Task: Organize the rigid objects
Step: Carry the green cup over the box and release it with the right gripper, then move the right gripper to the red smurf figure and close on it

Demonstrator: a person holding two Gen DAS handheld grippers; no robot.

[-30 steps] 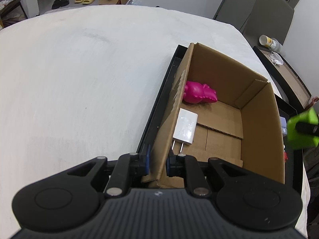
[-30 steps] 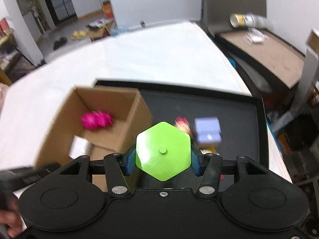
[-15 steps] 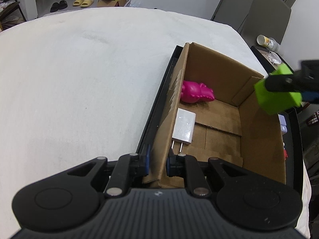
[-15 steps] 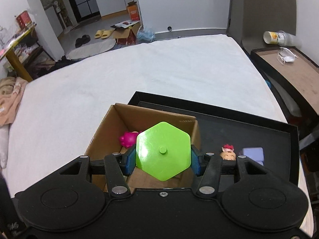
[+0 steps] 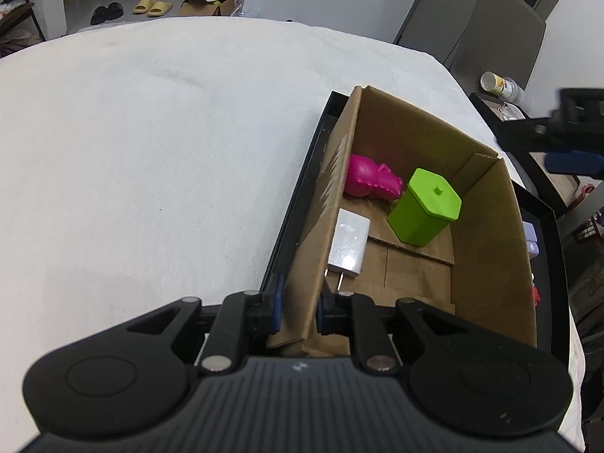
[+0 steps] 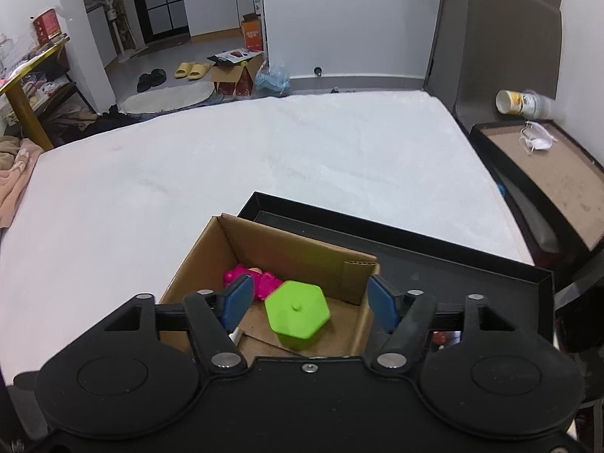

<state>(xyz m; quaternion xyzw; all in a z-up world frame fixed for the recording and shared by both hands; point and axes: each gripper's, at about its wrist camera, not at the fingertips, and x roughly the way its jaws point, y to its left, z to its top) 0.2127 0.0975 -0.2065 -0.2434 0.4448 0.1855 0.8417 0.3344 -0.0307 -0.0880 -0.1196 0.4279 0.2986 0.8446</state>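
Resting inside brown cardboard box (image 5: 487, 234): one green hexagonal lidded container (image 5: 424, 207), one pink toy (image 5: 372, 183), one white charger (image 5: 349, 243). Box wall is clamped by left gripper (image 5: 298, 307); right gripper (image 6: 307, 302) fingers are spread wide, empty.

No readable text, label, brand, number or sign on anything

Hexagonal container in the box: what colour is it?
Bright lime green, lid included; the hexagonal container shows best in the left wrist view.

Container (image 5: 424, 207) in box (image 5: 487, 234), seemingly beside toy (image 5: 372, 183)
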